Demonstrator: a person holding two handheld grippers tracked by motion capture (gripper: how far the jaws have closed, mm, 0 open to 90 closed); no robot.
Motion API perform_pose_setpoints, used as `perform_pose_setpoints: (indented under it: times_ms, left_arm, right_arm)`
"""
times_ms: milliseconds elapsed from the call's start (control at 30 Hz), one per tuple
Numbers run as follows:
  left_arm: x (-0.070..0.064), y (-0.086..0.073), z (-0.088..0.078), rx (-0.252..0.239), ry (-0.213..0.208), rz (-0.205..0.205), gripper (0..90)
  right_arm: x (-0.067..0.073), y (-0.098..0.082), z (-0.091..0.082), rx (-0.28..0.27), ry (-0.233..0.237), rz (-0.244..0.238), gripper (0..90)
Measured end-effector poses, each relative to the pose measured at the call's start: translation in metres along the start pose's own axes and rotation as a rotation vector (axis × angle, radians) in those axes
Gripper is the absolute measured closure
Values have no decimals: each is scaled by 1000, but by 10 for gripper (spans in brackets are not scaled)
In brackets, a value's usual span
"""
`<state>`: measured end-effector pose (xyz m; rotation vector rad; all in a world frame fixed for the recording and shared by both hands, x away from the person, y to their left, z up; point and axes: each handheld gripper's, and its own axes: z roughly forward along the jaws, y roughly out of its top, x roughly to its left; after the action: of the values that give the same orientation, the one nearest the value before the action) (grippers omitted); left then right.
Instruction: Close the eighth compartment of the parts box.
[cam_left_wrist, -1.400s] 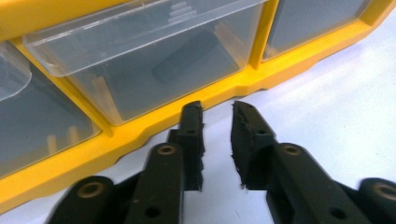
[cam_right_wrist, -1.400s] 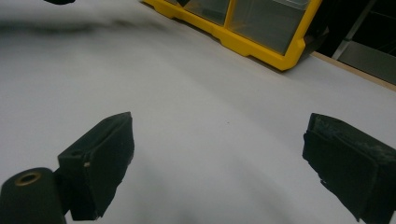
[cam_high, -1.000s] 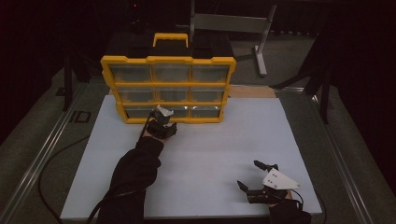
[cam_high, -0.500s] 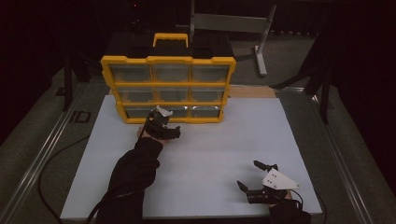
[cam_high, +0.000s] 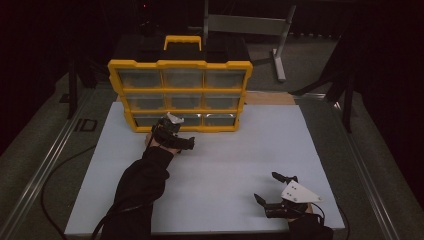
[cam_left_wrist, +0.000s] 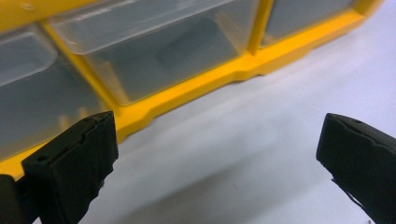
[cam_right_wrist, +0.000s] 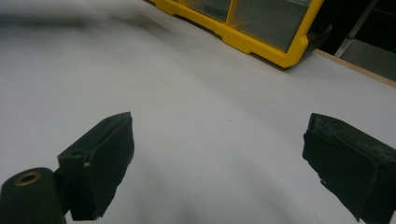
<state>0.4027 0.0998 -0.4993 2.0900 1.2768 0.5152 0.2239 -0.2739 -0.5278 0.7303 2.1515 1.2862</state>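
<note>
A yellow organizer (cam_high: 180, 65) with three rows of clear drawers stands at the far side of the white board (cam_high: 240, 150). My left gripper (cam_high: 175, 135) is at the foot of its bottom row, by the middle drawer (cam_left_wrist: 168, 51), which is pushed in. Its jaws have just been opening and now stand wide apart (cam_left_wrist: 219, 154), with bare board between them. My right gripper (cam_high: 266, 186) rests near the front right corner of the board, open (cam_right_wrist: 217, 158) and holding nothing, aimed toward the organizer's right end (cam_right_wrist: 261, 32).
A grey metal stand (cam_high: 250, 25) rises behind the organizer. A wooden strip (cam_high: 270, 97) runs along the board's far edge. Metal rails (cam_high: 45, 170) flank the board, and a black cable (cam_high: 65, 165) loops on the left.
The left gripper's jaws have spread apart in front of the bottom row of drawers. Both hands have kept their places.
</note>
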Motion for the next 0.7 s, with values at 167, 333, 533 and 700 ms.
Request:
perform_pose_setpoints:
  times_ms: [167,333,533,700]
  left_arm:
    - [-2,-1,0,17,-36,33,0]
    - [-5,-2,-1,17,-82,56,0]
    - [-8,-1,-5,-10,-117,78,0]
    - [-8,1,-9,-18,-135,72,0]
  right_arm:
    - [0,0,0,2,-1,3,89]
    - [0,0,0,-1,-2,1,89]
    - [1,1,-1,-1,-5,5,89]
    - [1,1,0,-3,-2,4,90]
